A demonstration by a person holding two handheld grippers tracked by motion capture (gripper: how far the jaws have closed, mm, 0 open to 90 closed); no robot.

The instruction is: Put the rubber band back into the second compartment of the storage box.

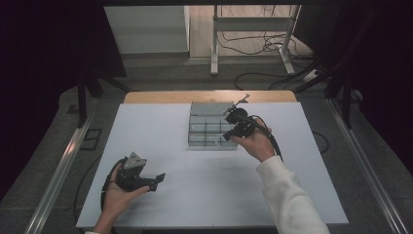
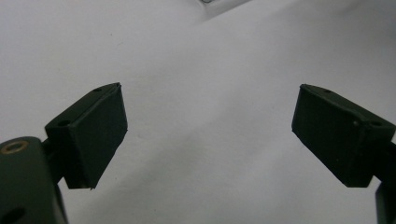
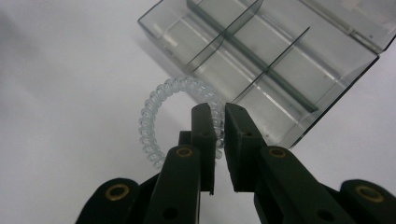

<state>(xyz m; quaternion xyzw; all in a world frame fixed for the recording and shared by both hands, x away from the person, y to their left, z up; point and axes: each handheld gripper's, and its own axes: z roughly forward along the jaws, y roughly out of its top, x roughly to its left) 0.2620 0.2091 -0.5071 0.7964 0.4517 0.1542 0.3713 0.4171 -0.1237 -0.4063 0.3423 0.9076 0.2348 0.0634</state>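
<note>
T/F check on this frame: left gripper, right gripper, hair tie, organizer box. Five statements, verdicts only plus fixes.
1. The right gripper is shut on the clear spiral hair tie. True.
2. The left gripper holds the hair tie. False: it is open with nothing between its jaws.
3. The hair tie lies inside a compartment of the clear organizer box. False: it is outside, by the box's near corner.
4. The box's compartments in view are empty. True.
5. The box sits on a white tabletop. True.
</note>
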